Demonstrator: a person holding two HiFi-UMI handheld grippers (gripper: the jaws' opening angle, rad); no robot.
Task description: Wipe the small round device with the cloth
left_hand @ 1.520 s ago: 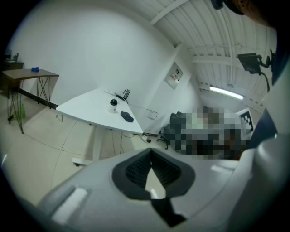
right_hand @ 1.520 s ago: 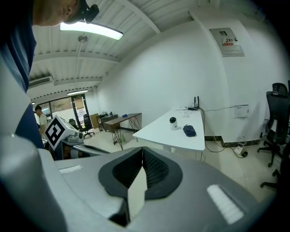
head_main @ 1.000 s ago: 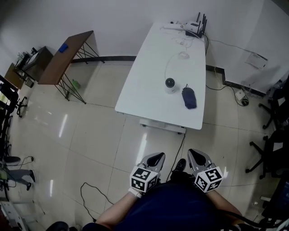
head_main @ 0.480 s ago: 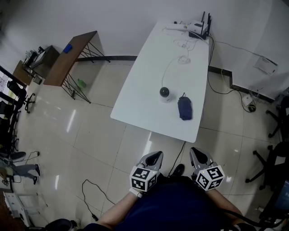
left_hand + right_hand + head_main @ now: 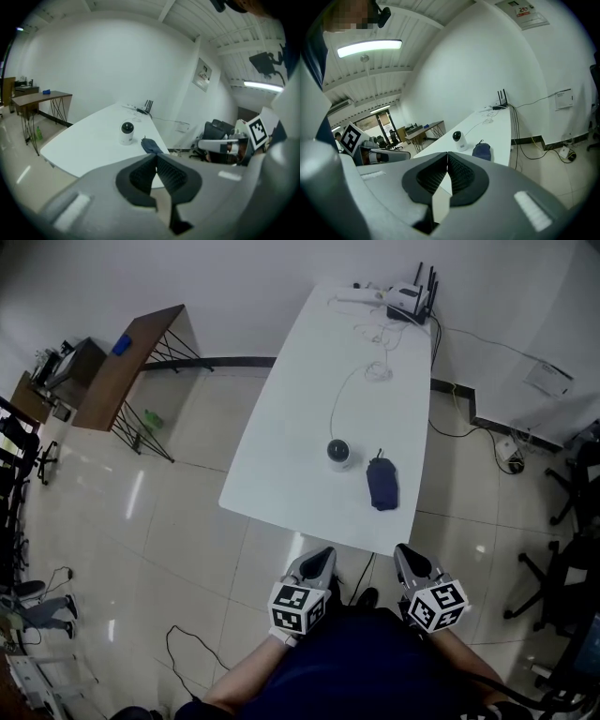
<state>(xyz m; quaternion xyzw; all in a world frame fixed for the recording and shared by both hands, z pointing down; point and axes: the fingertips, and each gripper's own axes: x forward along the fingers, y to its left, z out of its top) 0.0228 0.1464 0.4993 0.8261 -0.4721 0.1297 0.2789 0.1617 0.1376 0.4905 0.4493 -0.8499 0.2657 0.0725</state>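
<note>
The small round device [image 5: 339, 453], white with a dark dome, stands near the front of a long white table [image 5: 300, 418]. A dark blue cloth [image 5: 382, 484] lies bunched just to its right. Both also appear ahead in the left gripper view, the device [image 5: 126, 133] and cloth [image 5: 151, 145], and in the right gripper view, the device [image 5: 458, 139] and cloth [image 5: 482, 150]. My left gripper [image 5: 319, 562] and right gripper [image 5: 406, 560] are held close to the person's body, short of the table's near edge. Both are shut with nothing between the jaws.
A router with antennas [image 5: 410, 298] and white cables [image 5: 370, 352] sit at the table's far end. A brown side table [image 5: 127, 360] stands at the left, office chairs [image 5: 572, 512] at the right. A black cable [image 5: 192, 652] lies on the tiled floor.
The table, device and cloth have come nearer in the head view as the person moved forward. Both grippers stay shut in front of the body.
</note>
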